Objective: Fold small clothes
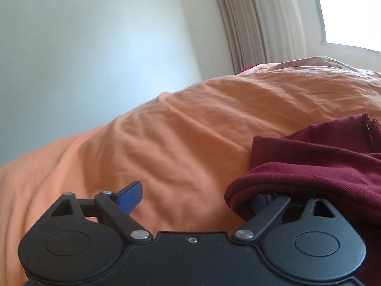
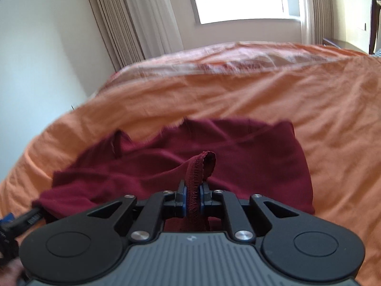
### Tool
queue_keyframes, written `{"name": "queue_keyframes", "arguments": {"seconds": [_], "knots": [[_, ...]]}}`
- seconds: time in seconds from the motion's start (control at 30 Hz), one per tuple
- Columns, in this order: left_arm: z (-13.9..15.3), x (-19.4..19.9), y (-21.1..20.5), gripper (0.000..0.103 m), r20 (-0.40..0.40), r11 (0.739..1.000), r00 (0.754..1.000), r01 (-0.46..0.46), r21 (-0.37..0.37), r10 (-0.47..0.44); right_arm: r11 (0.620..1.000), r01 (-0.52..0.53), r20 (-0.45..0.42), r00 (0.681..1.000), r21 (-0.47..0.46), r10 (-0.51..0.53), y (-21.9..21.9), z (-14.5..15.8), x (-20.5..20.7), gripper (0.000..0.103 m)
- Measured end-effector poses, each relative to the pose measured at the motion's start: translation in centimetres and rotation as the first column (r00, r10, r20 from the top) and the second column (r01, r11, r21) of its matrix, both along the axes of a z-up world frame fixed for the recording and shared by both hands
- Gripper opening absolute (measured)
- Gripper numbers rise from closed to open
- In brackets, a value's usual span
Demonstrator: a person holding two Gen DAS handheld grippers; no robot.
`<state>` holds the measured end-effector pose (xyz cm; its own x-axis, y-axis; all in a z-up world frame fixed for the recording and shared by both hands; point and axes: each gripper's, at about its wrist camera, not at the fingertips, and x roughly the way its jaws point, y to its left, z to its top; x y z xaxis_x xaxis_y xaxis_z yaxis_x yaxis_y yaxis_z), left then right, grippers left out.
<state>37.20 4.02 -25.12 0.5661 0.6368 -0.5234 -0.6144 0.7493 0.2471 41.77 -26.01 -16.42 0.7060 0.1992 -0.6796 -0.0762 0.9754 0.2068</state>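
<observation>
Right wrist view — right gripper (image 2: 193,199) clamped on maroon garment (image 2: 250,157) hem, left gripper (image 1: 195,197) spread, garment draped over one finger.

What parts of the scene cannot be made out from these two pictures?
- Left wrist view: the right-hand finger of the left gripper is hidden under the maroon garment.
- Left wrist view: the garment is cut off by the right edge, so its type and full shape cannot be told.
- Right wrist view: the hem below the fingers of the right gripper is hidden by the gripper body.
- Right wrist view: the garment's far edge on the orange bedspread is blurred.
</observation>
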Motion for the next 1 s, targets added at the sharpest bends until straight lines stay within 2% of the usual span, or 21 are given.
{"name": "queue_keyframes", "arguments": {"seconds": [0.13,0.23,0.3,0.37,0.43,0.47,0.53,0.57,0.6,0.63,0.73,0.83,0.9,1.0], "knots": [[-0.5,-0.4,0.5,0.088,-0.023,0.999,0.999,-0.023,-0.036,0.022,0.996,-0.039,-0.126,0.992,-0.085,0.028,0.7,-3.9,1.1,0.012],[-0.5,-0.5,0.5,0.088,-0.022,0.999,1.000,-0.019,-0.033,0.018,0.983,-0.084,-0.110,0.992,-0.164,0.066,2.0,-4.1,1.6,0.012],[0.0,-0.9,0.5,0.088,0.001,0.999,1.000,-0.029,-0.042,0.029,0.985,-0.074,-0.064,0.996,-0.153,0.065,2.0,-3.5,1.5,0.012],[0.1,-1.4,0.4,0.088,0.004,0.998,0.999,-0.041,-0.054,0.041,0.988,-0.058,-0.092,0.995,-0.147,0.044,1.7,-4.1,1.5,0.012],[-0.4,-1.7,0.3,0.088,-0.033,0.996,0.998,-0.048,-0.074,0.045,0.987,-0.065,-0.134,0.990,-0.149,0.045,1.5,-5.0,1.3,0.015],[-0.8,-1.9,0.3,0.088,-0.055,0.996,0.997,-0.053,-0.078,0.049,0.983,-0.081,-0.141,0.988,-0.165,0.057,1.7,-5.0,1.1,0.023],[-1.1,-2.6,0.4,0.084,-0.078,0.995,0.996,-0.047,-0.085,0.041,0.972,-0.077,-0.124,0.991,-0.222,0.050,1.9,-4.4,0.6,0.062],[-1.0,-3.1,0.5,0.083,-0.082,0.996,0.996,-0.037,-0.087,0.030,0.969,-0.047,-0.094,0.995,-0.245,0.024,1.8,-3.8,0.0,0.095],[-0.8,-3.7,0.5,0.083,-0.087,0.996,0.996,-0.030,-0.084,0.023,0.966,-0.006,-0.032,0.999,-0.259,-0.003,1.6,-3.1,-0.9,0.100],[-0.5,-4.3,0.7,0.083,-0.088,0.996,0.996,-0.024,-0.083,0.017,0.966,0.017,0.026,1.000,-0.260,-0.011,1.4,-2.3,-1.9,0.098],[1.7,-5.9,2.0,0.083,-0.024,0.995,1.000,-0.019,-0.095,0.016,0.979,0.013,0.102,0.995,-0.202,0.007,1.7,0.8,-2.8,0.098],[3.8,-5.3,3.4,0.090,0.056,0.993,0.998,0.027,-0.114,-0.021,0.987,-0.150,0.140,0.978,-0.056,0.157,4.9,3.6,-0.6,0.099],[4.4,-3.5,4.2,0.093,0.074,0.988,0.994,0.088,-0.128,-0.079,0.964,-0.264,0.143,0.955,0.019,0.259,8.6,4.4,2.0,0.102],[4.4,-0.8,4.8,0.095,0.061,0.973,0.987,0.159,-0.166,-0.151,0.894,-0.441,0.127,0.894,0.071,0.431,15.3,4.2,6.0,0.097]]}}
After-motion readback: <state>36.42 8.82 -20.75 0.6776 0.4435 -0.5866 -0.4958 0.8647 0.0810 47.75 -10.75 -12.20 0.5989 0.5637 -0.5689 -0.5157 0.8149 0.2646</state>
